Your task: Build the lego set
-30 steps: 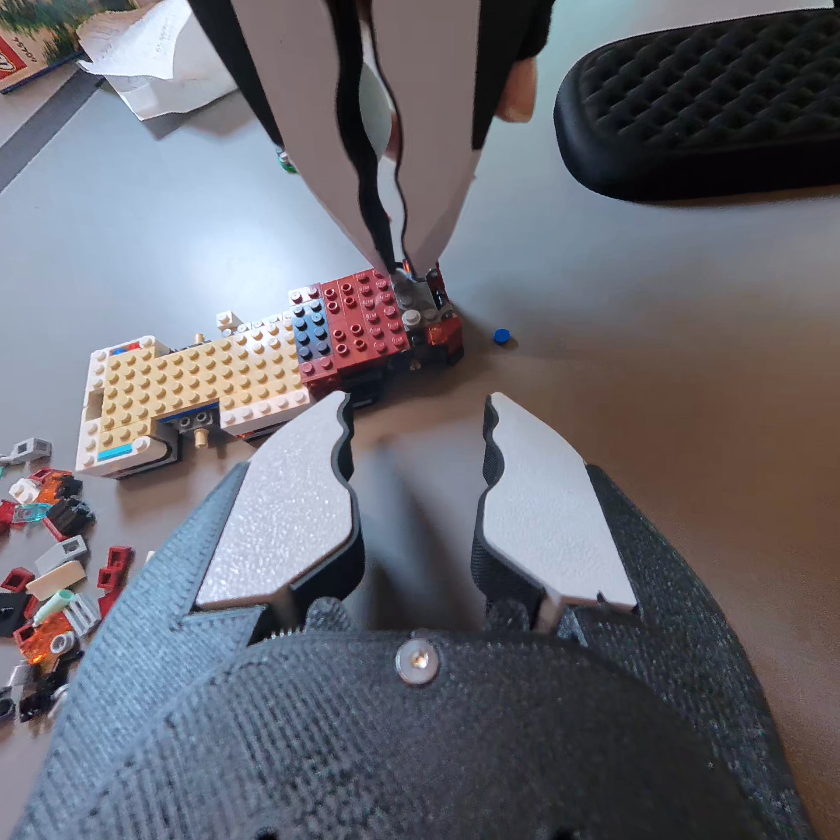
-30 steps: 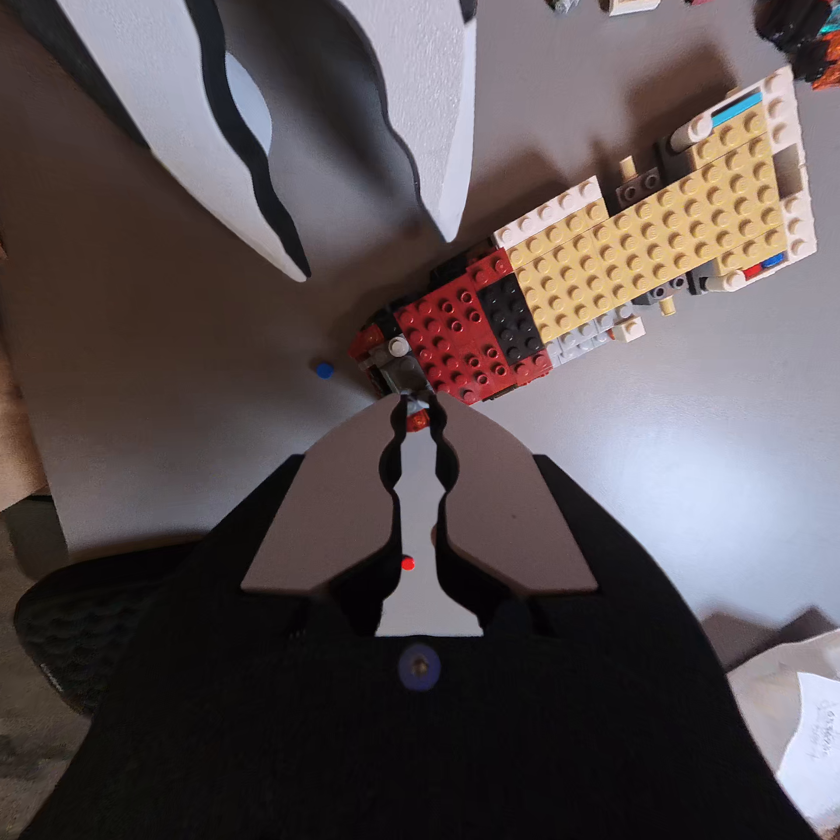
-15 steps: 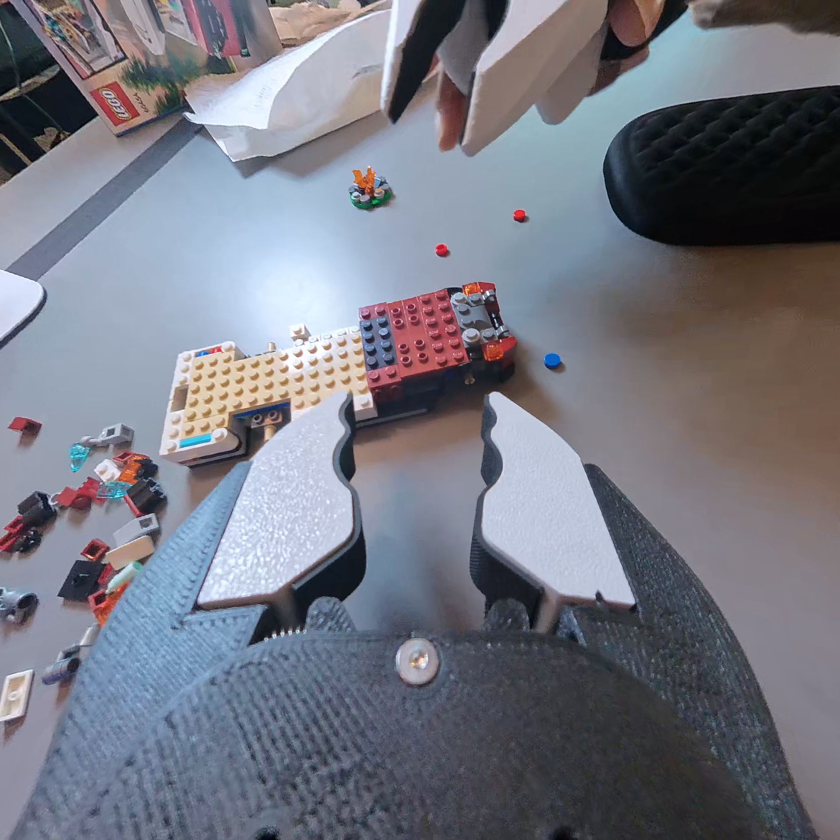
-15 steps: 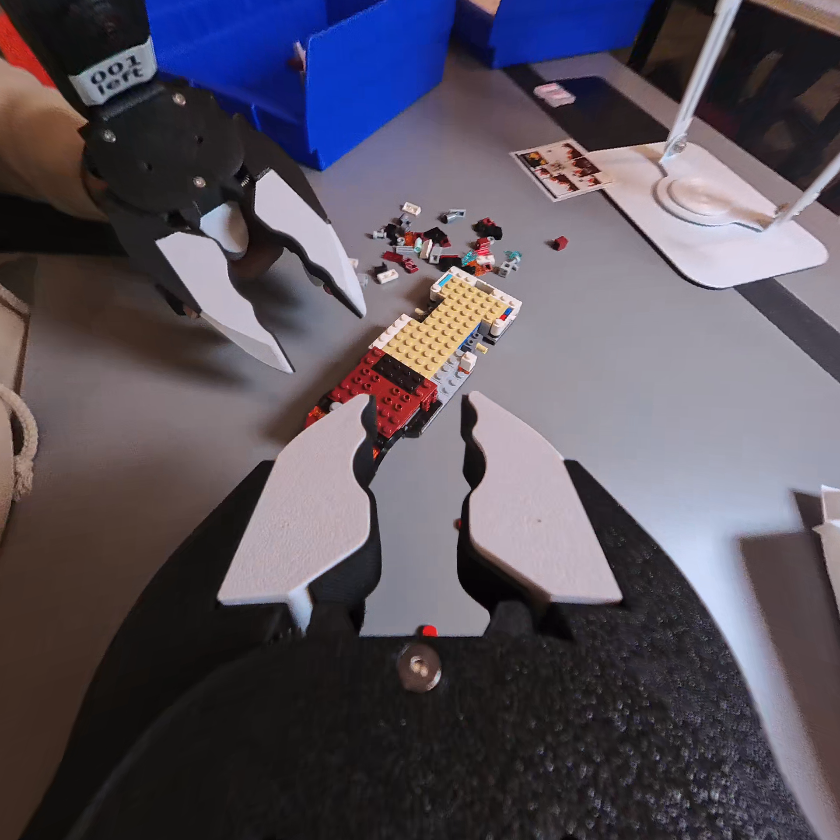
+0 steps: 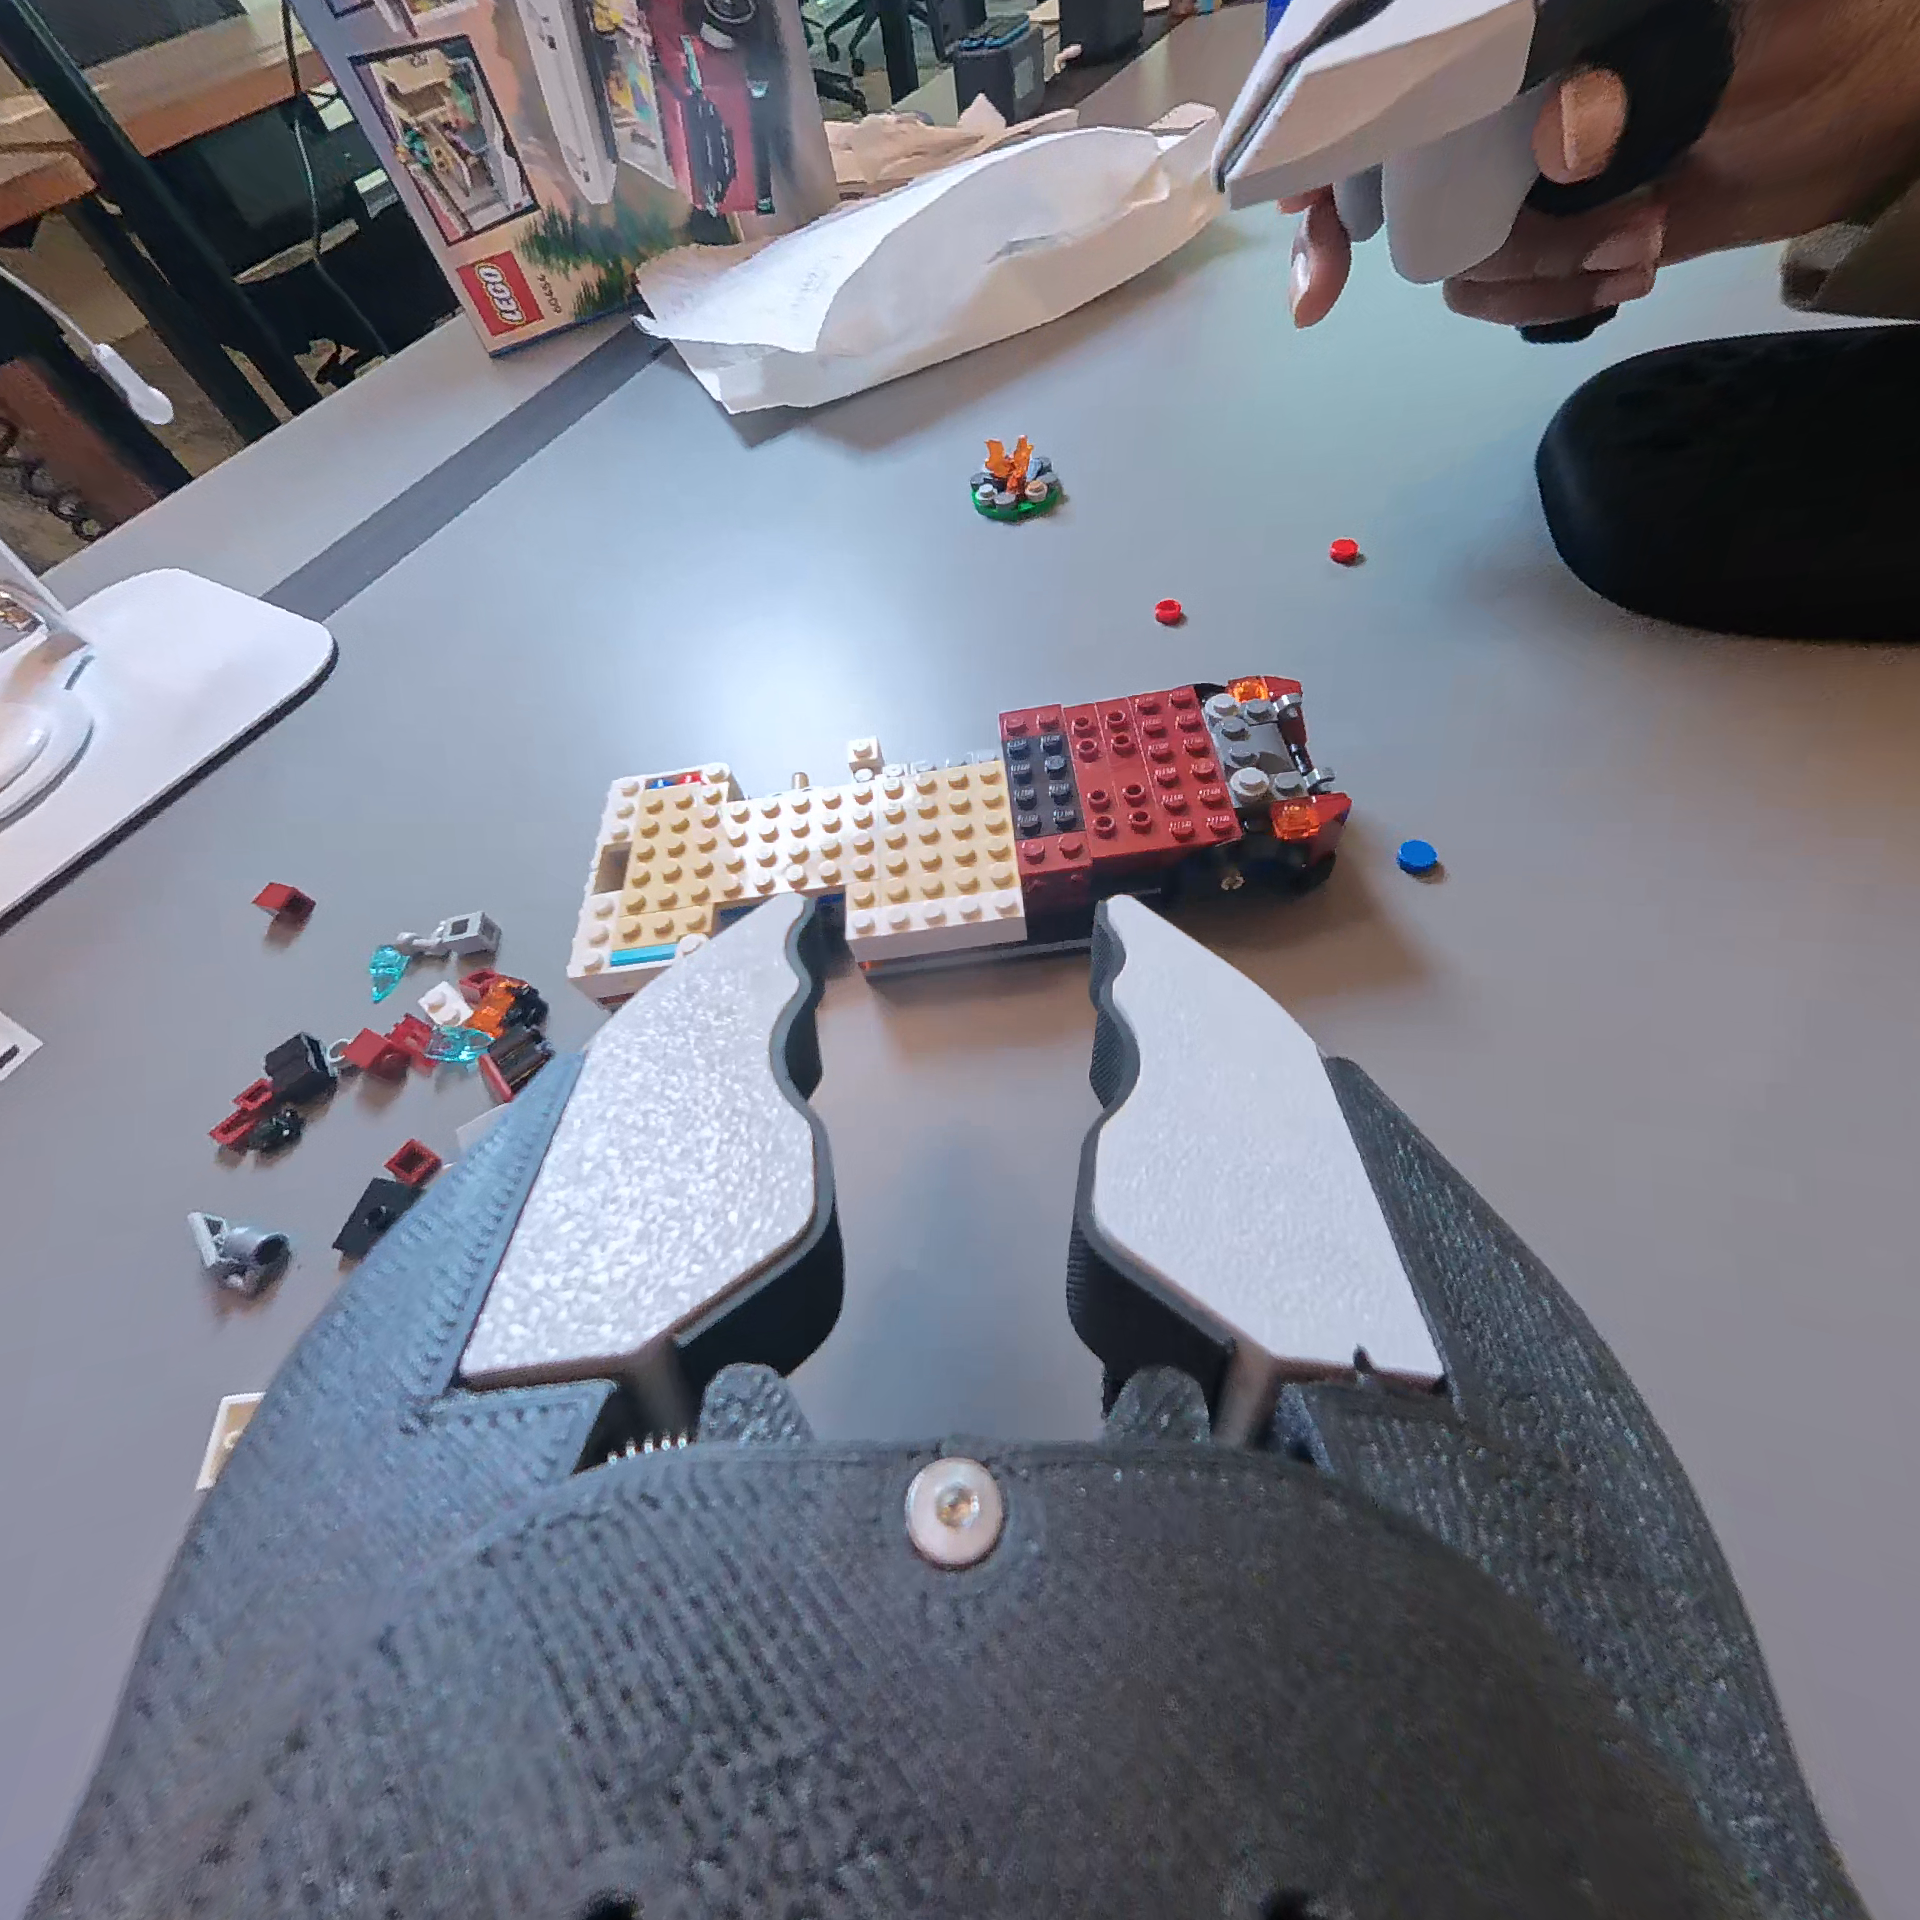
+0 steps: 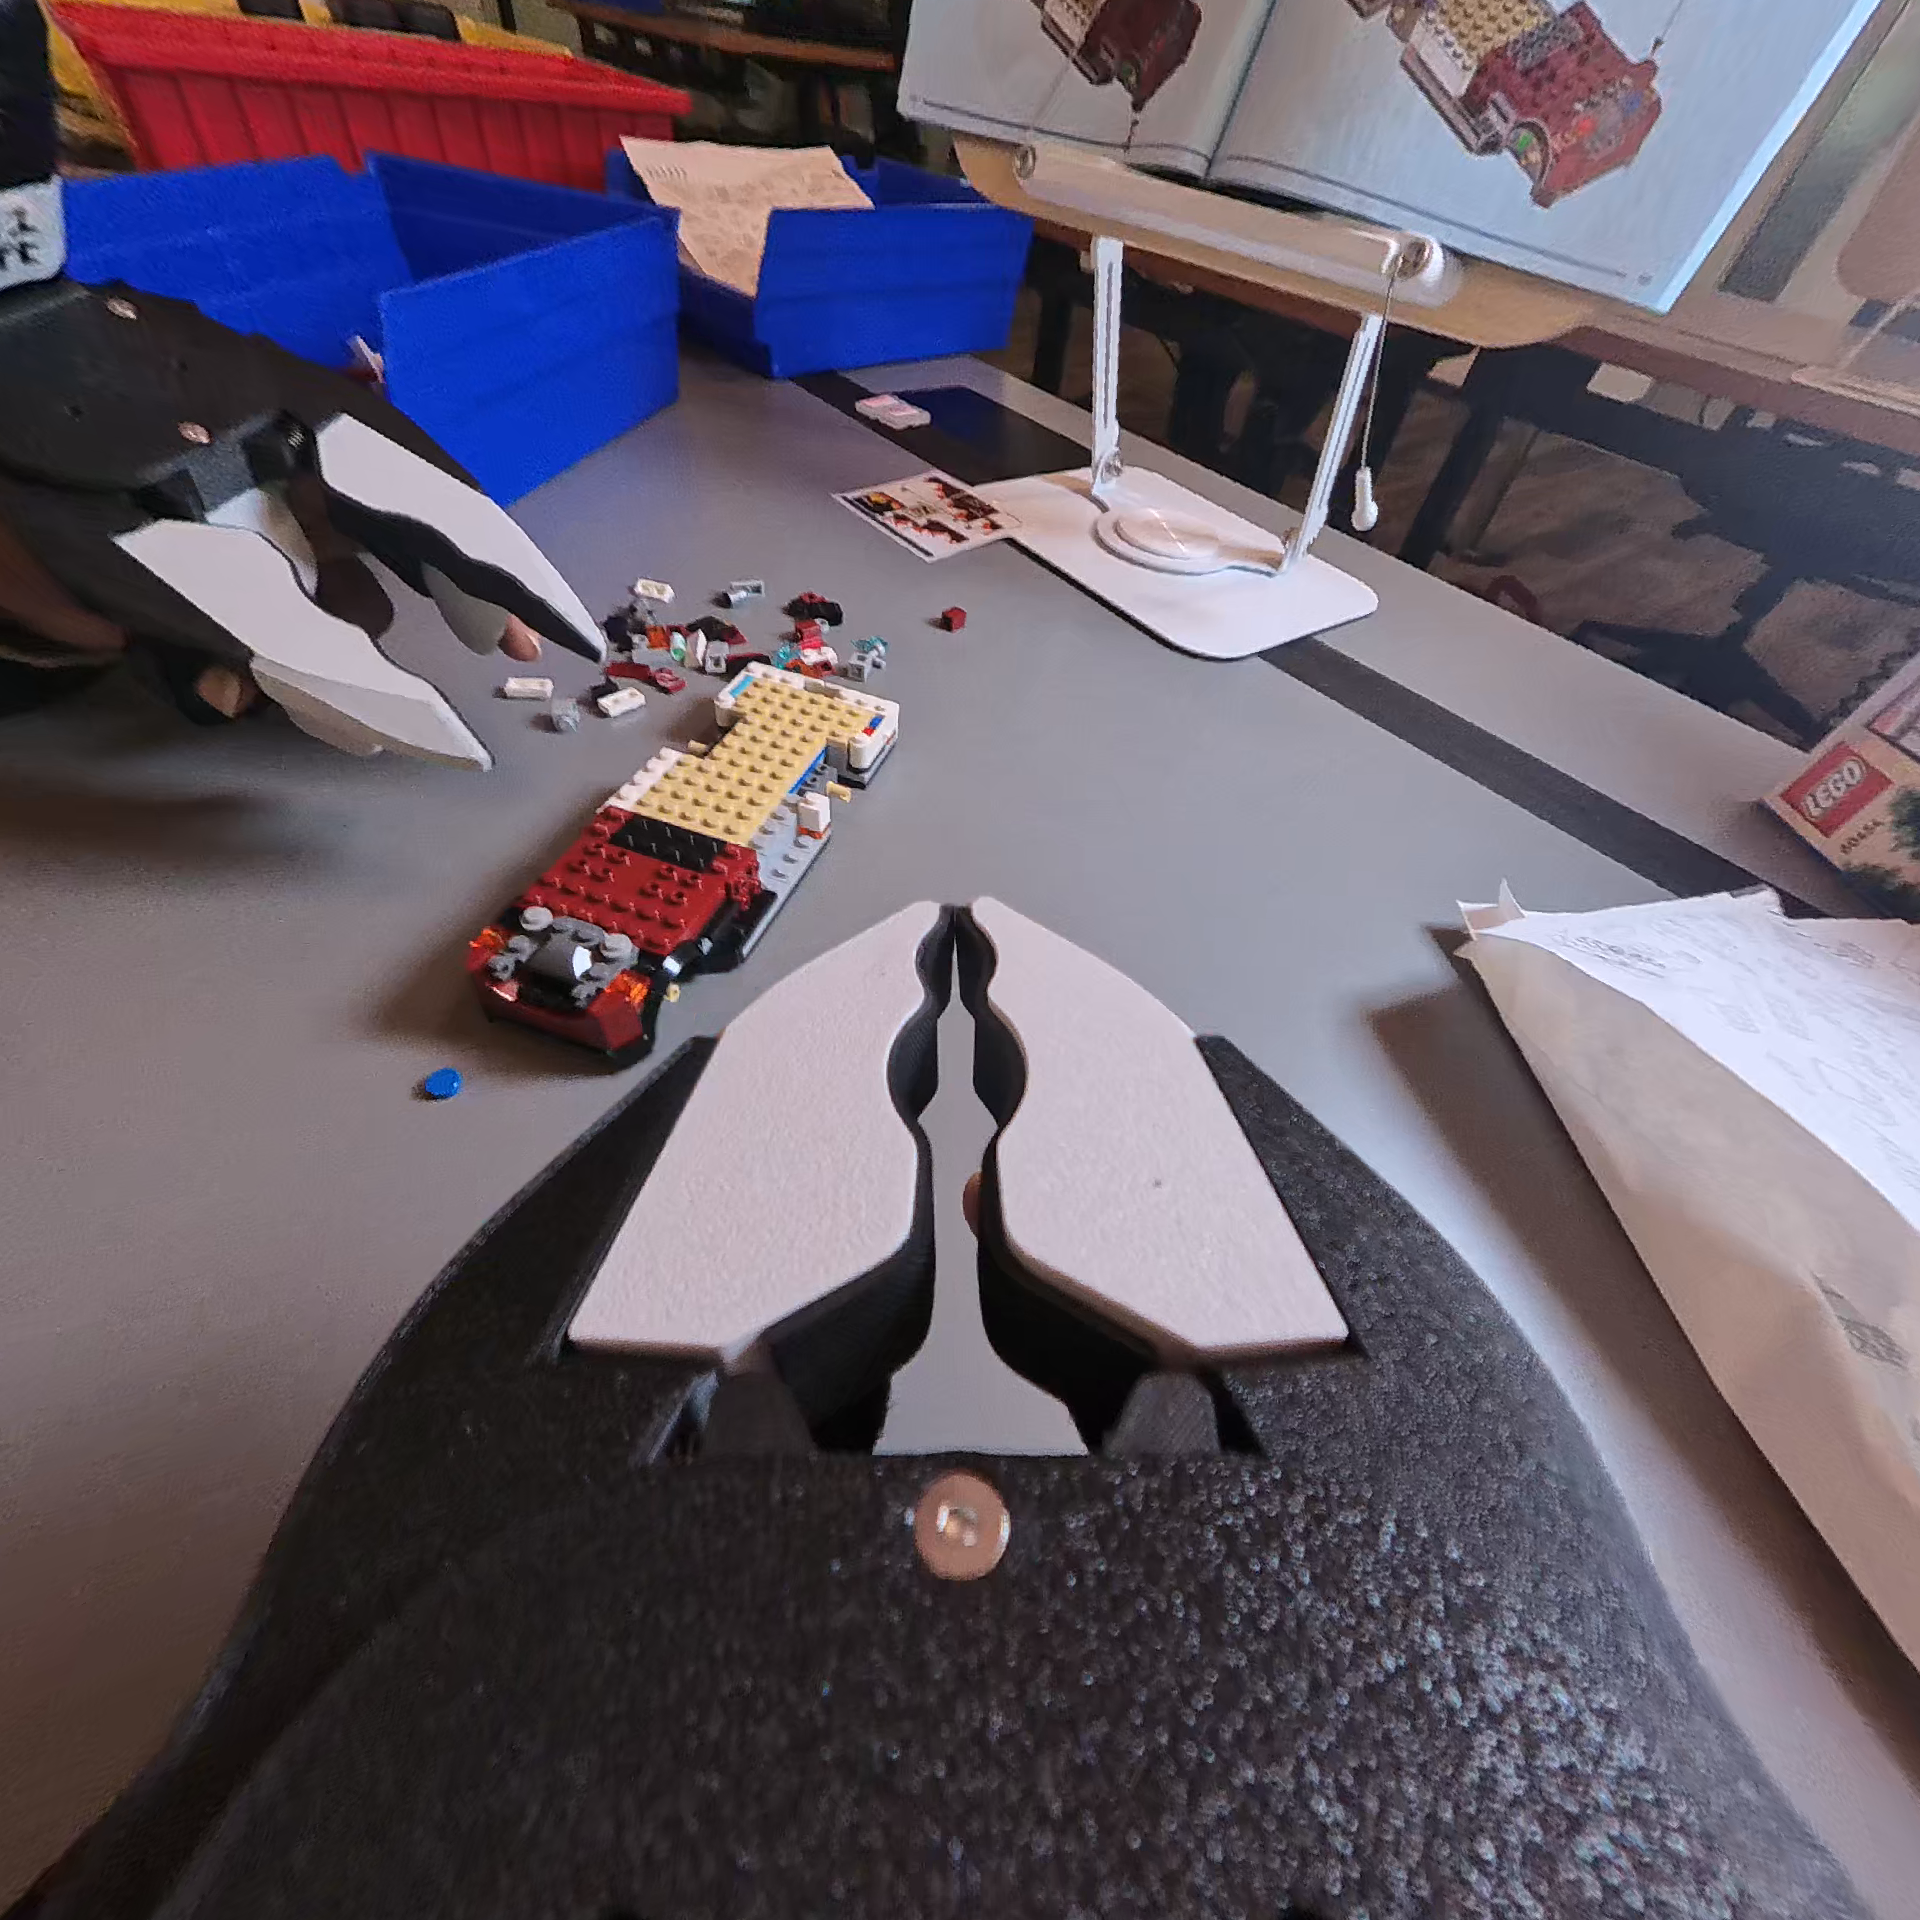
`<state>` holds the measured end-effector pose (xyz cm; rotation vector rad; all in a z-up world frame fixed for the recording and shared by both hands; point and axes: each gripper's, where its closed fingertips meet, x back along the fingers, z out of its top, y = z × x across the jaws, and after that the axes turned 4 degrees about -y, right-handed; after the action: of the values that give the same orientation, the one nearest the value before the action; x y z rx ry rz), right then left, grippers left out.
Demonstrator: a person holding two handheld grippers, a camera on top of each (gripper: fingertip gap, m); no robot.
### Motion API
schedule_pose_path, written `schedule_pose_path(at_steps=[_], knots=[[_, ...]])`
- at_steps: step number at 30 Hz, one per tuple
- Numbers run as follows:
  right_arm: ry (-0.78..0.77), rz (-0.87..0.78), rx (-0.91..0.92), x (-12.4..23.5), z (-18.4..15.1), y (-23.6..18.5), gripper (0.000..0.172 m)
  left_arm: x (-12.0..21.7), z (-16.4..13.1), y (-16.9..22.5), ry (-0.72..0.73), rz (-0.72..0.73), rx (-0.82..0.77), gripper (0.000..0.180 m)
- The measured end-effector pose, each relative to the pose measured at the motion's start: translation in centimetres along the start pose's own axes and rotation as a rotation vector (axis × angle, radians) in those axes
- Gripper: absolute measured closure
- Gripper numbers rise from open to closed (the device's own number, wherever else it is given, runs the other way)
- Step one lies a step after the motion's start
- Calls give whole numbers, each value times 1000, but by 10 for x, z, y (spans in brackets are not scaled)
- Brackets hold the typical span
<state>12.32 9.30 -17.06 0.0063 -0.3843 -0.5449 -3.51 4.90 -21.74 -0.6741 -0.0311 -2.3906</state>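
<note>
Brick-built vehicle chassis point(image 5: 966, 831), tan and white at one end and dark red at the other with grey and orange pieces at its nose, lay flat on the grey table point(image 5: 1558, 1039), apart from both tools. The left gripper point(image 5: 951, 920) hovered just short of its long side with jaws spread wide and nothing between them, likely placed to take or steady the model. A scatter of small loose bricks point(image 5: 416, 1039) sat beside the tan end, within easy reach. A blue round stud point(image 5: 1416, 855) lay just off the red nose, and two red studs point(image 5: 1169, 611) lay farther out. The right gripper point(image 6: 956, 914) was held above bare table beside the red end, its fingertips pressed together on nothing. A white paper bag point(image 6: 1714, 1091) lay off to its right, and an instruction booklet on a stand point(image 6: 1351, 104) faced the work area.
</note>
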Motion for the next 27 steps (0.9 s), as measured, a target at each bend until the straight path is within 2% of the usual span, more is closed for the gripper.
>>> schedule_pose_path(at_steps=[3, 10, 13, 18, 27], knots=[[-148, 26, 12, 0, -21, 4, 159, -1, -2, 0, -6, -2, 2, 131], [-559, 263, 64, 16, -80, -19, 152, -4, -4, 5, -15, -26, -2, 132], [-656, 320, 83, 18, -92, -27, 152, -3, -4, 5, -16, -24, -3, 132], [-738, 357, 123, 12, -101, -32, 155, -2, -4, 6, -17, -21, -13, 132], [-762, 372, 155, 6, -100, -34, 163, -2, -5, 6, -22, -26, -20, 132]])
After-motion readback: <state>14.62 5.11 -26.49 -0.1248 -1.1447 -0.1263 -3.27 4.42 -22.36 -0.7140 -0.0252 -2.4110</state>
